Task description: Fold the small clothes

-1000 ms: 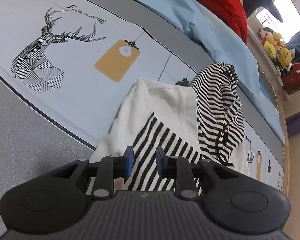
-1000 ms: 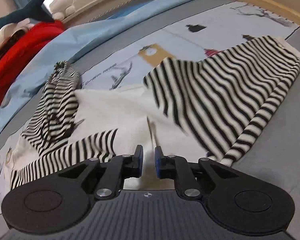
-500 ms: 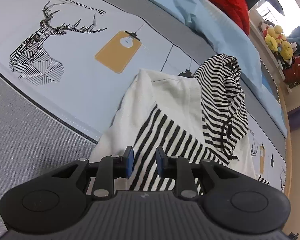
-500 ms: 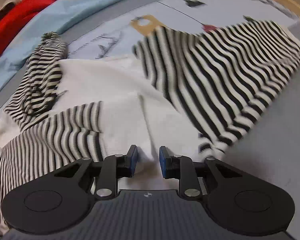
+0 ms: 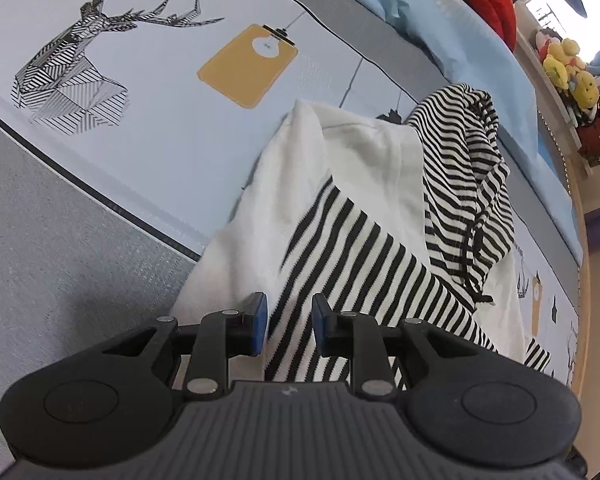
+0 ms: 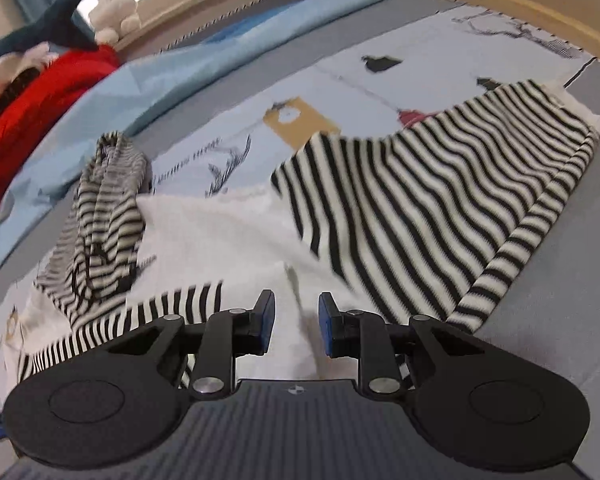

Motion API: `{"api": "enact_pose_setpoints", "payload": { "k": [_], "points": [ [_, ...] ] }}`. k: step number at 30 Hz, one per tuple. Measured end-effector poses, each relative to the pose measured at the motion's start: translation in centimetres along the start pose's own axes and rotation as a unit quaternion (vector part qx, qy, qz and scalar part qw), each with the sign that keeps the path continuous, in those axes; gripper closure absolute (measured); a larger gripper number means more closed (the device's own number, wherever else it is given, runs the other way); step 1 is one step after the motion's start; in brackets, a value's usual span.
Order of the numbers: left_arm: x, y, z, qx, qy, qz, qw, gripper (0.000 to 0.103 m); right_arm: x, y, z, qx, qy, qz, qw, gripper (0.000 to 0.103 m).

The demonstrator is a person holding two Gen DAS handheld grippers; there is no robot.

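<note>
**Hooded top spread on the printed bed cover**

On the bed, a small white hooded top (image 5: 364,176) with black-and-white striped sleeves lies flat on a printed cover (image 5: 148,128) that shows a deer drawing and a yellow tag. Its striped hood (image 5: 468,168) is crumpled at the neck end. One striped sleeve (image 6: 440,208) stretches out sideways onto the grey part of the cover; the other sleeve (image 5: 340,264) is folded across the white body.

Both grippers hover over the garment. Left gripper (image 5: 288,318) has its jaws a little apart over the folded sleeve — nothing is pinched. Right gripper (image 6: 296,322) also stands with a small gap, above white fabric near the hem — it holds nothing.

Behind the top lie a light blue sheet (image 6: 204,68) and a red blanket (image 6: 40,100).
</note>
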State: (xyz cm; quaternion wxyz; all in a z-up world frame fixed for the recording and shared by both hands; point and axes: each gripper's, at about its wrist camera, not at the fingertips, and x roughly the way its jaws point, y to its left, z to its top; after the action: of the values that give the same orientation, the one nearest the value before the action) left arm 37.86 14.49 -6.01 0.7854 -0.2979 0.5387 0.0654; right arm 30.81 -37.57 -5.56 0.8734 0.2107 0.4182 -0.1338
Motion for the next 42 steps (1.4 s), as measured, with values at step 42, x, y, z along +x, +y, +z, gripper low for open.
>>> {"api": "enact_pose_setpoints", "payload": {
  "k": [42],
  "points": [
    [-1.6,-2.6,-0.6,0.028,-0.009,-0.031,0.9991,0.078,0.7,-16.8,9.8,0.116,-0.186,-0.139,0.966,0.097]
  ]
}}
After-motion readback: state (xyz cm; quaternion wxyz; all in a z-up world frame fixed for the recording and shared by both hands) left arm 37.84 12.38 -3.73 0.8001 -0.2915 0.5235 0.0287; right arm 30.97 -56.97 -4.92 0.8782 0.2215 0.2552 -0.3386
